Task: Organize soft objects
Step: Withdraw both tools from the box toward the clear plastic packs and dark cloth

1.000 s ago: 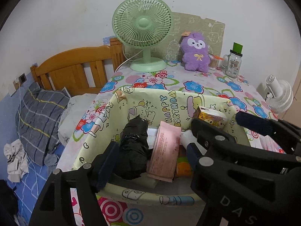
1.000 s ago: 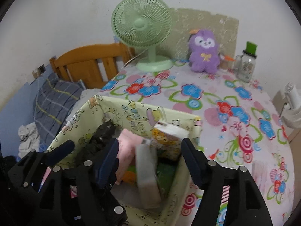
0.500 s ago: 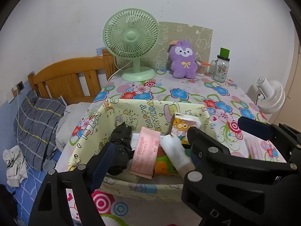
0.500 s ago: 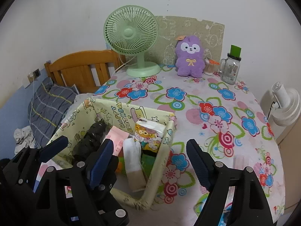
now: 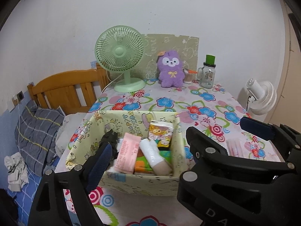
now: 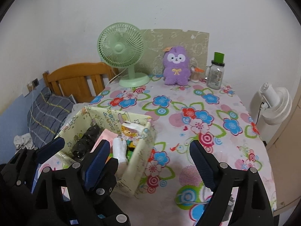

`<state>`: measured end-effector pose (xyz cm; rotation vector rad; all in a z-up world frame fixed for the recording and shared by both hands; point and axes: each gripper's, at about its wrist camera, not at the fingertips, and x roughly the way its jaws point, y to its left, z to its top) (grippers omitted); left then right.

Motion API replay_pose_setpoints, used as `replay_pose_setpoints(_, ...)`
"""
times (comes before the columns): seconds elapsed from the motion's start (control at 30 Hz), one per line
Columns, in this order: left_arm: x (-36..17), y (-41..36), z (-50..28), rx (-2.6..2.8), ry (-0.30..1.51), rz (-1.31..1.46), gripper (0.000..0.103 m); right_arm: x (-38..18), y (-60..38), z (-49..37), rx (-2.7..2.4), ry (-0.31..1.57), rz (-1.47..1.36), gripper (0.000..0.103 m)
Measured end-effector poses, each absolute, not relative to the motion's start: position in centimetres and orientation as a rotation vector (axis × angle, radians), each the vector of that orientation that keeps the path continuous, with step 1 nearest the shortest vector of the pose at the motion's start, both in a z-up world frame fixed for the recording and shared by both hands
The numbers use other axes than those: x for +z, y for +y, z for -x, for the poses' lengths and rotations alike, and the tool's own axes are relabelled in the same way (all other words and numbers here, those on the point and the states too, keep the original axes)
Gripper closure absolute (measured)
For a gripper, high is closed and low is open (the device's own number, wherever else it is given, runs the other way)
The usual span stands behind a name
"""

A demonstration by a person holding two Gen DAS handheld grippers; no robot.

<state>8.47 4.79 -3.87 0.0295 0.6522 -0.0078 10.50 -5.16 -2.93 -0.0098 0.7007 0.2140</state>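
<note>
Through the left wrist camera I am looking down on the fabric bin (image 5: 131, 180) sitting near the near left edge of the flowered table (image 5: 207, 101). It is holding a black bundle (image 5: 110, 137), a pink pack (image 5: 128, 153), a white roll (image 5: 152, 154) and a printed tissue pack (image 5: 160, 131). My left gripper (image 5: 148, 150) is hanging wide over the bin; its jaws have just been opening, and no pad is pressing on anything. These packs are looking light and squashy, so I am planning gentle pinches across their middles.

Through the right wrist camera the bin (image 6: 143, 150) is lying near and left, and my right gripper (image 6: 148, 154), jaws just opened wide too, is holding nothing. The purple plush (image 6: 175, 69) is standing at the far edge: soft and light, best taken around its belly.
</note>
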Motion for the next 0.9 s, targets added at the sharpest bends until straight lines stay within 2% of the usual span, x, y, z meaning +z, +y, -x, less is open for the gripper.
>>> replay_pose_setpoints(0.33,-2.7,2.1,-6.7,-0.035,0.628,-0.045,0.008,-1.7,-8.0,-8.4,0.182,0.663,-0.009,0.009)
replay_pose_setpoints(0.9,-2.5,-2.0,-5.8,-0.108,0.629,-0.027,0.008,-1.3,-12.7,-6.8,0.116,0.647,-0.025,0.008)
